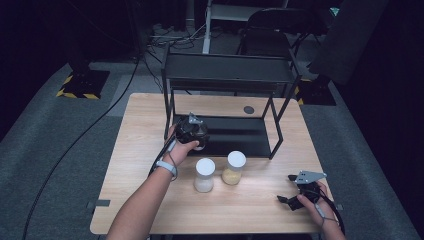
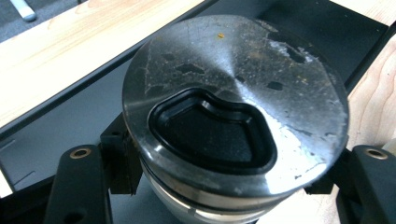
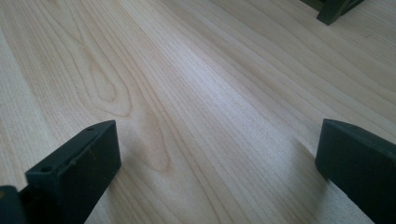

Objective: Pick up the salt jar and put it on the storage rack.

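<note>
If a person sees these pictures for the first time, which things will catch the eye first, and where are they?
The eye falls first on the scratched metal lid of a jar, with its black rubber insert, clamped between the jaws of the left gripper at the front edge of the black shelf rack. Next come two white-lidded jars in the middle of the wooden table: one with white contents, one with yellow contents. The right gripper rests open near the table's right front corner.

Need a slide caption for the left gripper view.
Left tool clamps a metal-lidded jar at the black shelf's lower tier.
</note>
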Demonstrator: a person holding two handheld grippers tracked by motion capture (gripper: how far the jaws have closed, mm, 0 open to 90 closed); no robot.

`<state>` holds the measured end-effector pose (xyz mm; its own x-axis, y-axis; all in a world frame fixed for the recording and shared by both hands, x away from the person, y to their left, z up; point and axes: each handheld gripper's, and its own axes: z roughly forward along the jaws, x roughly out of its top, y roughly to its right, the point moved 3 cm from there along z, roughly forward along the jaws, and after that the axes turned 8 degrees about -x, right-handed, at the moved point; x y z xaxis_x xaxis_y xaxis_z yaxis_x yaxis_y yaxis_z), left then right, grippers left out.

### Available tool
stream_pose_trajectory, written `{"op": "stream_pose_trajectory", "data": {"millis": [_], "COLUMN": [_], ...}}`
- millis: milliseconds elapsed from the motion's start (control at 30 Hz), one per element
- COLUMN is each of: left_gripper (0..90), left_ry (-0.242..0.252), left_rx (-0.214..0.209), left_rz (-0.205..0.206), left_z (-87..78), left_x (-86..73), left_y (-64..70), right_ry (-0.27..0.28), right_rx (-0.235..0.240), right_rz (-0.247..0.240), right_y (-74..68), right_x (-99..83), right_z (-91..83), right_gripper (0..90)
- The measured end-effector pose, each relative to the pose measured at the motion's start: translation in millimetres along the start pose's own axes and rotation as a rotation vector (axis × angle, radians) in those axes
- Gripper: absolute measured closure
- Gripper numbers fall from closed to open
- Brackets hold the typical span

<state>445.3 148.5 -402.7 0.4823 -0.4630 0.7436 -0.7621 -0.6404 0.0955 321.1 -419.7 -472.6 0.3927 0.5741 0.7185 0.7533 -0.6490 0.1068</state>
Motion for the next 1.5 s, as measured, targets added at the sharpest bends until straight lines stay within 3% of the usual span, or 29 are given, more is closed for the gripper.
{"op": "stream_pose_trajectory", "data": {"millis": [533,933,967,1067,1200,1400,1500], "left_gripper": [30.4,30.1,29.2,15.2,7.0,6.9,6.8], "left_ry": [-0.014,-0.014,-0.021,-0.019,0.015,0.076,0.096], "left_rx": [0.006,0.015,0.022,0.029,0.018,0.008,0.009], "left_rz": [-0.049,-0.053,-0.052,-0.075,-0.086,-0.055,-0.062], "left_z": [6.1,8.3,8.5,8.2,-0.2,-22.3,-33.9], "left_x": [-8.2,-7.9,-6.9,-6.2,-6.2,-1.9,-0.5], "left_y": [-6.4,-6.7,-5.9,-4.7,-2.0,7.3,11.3], "right_ry": [0.000,0.000,0.000,0.000,0.000,0.000,0.000], "right_rx": [0.000,0.000,0.000,0.000,0.000,0.000,0.000], "right_rz": [0.000,0.000,0.000,0.000,0.000,0.000,0.000], "right_y": [0.0,0.0,0.0,0.0,0.0,0.0,0.0], "right_x": [0.0,0.0,0.0,0.0,0.0,0.0,0.0], "right_z": [0.0,0.0,0.0,0.0,0.0,0.0,0.0], "right_gripper": [0.0,0.0,0.0,0.0,0.0,0.0,0.0]}}
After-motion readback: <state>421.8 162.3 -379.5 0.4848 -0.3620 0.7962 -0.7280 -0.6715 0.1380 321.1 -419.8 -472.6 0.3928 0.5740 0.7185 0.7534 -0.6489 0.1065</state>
